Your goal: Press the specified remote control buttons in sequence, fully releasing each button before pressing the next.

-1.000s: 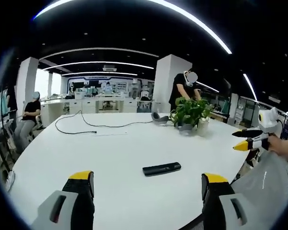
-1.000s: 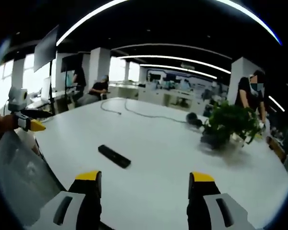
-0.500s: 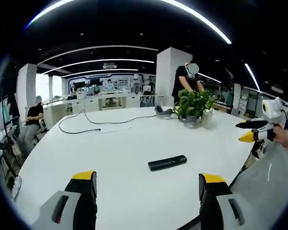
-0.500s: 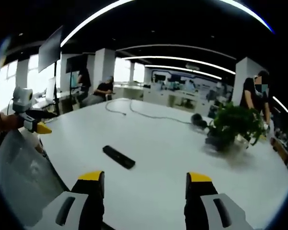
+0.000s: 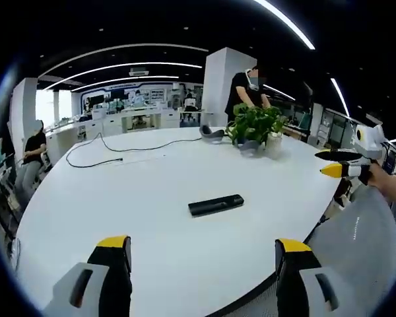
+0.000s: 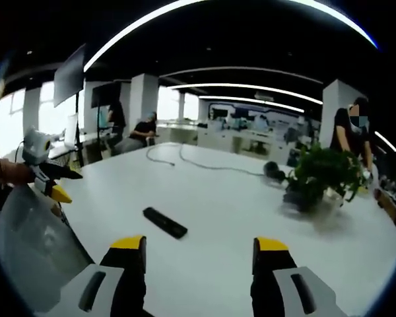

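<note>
Nearest in the left gripper view, the left gripper (image 5: 202, 254) had its two yellow-tipped jaws standing wide apart with nothing between them. The right gripper (image 6: 198, 249) looked the same in the right gripper view: jaws spread, holding nothing. Both were held over the near edge of the big white table (image 5: 138, 191).

A little farther out, the black remote control (image 5: 216, 205) lay flat on the table, by itself, well apart from both grippers. From the left gripper it was straight ahead and a bit to the right. Its long side ran across that view, with the right end tipped slightly away. In the right gripper view the remote control (image 6: 165, 222) was ahead and to the left, and its long side slanted down toward the right. I could not tell which gripper was nearer; it looked about the same for both. The buttons were too small to see, so no button looked pressed yet, I think.

The left gripper view also showed the right gripper (image 5: 336, 163) coming in from the right. The right gripper view showed the left gripper (image 6: 56, 185) coming in from the left.

Farther back stood a green potted plant (image 5: 254, 129), with a black cable (image 5: 112, 152) lying across the far part of the table. Behind those were people and desks.
</note>
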A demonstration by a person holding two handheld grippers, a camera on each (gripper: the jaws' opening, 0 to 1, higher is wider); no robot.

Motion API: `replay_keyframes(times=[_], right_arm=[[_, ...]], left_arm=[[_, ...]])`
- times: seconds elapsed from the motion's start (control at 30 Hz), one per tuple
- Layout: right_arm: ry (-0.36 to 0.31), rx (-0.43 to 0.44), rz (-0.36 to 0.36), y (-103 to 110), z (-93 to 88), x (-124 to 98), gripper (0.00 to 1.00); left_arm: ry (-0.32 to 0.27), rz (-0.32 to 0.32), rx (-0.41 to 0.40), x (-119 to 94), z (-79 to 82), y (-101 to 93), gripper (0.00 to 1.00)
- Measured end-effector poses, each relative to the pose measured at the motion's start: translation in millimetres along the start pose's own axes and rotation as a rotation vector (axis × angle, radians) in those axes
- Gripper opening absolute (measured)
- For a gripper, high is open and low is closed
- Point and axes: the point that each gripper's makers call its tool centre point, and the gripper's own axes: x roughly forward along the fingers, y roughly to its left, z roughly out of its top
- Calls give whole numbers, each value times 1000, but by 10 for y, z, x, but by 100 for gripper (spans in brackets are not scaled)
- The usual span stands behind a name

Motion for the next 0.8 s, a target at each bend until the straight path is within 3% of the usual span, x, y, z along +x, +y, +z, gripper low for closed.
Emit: replay_keyframes(times=[0.37,0.8], right_arm=[[4,15,-2,-23,-8,-4,61],[14,12,23,32,-23,14,61]], left_arm=[[8,-47,-40,24,3,-23,100],[87,-108,63,117,5,-192,100]])
